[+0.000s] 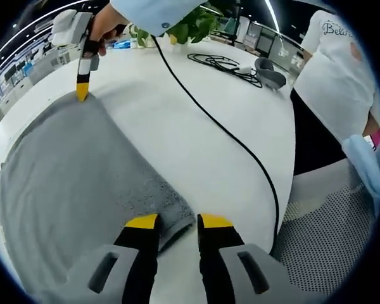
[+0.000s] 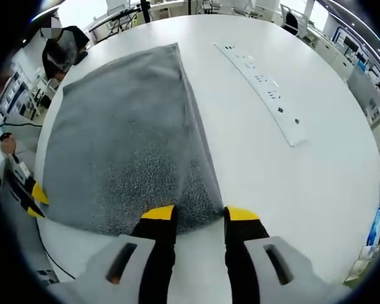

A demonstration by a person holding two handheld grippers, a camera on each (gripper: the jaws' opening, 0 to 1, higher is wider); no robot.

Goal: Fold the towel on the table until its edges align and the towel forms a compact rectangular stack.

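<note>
Towel (image 2: 126, 139) on table (image 2: 316, 190), power strip (image 2: 263, 88) beside it (well apart)

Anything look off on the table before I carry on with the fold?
Nothing looks spilled or damaged. The grey towel lies flat on the white table, each hand-held gripper at a corner: left, right. A black cable trails across the table close to the towel, and a white power strip lies beyond it.

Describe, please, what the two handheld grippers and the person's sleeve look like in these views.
Both the left gripper and the right gripper have black jaws tipped in yellow, rising from grey moulded bodies with slotted openings. In the left gripper view, a light blue sleeve shows and a black cable trails across the white table.
</note>
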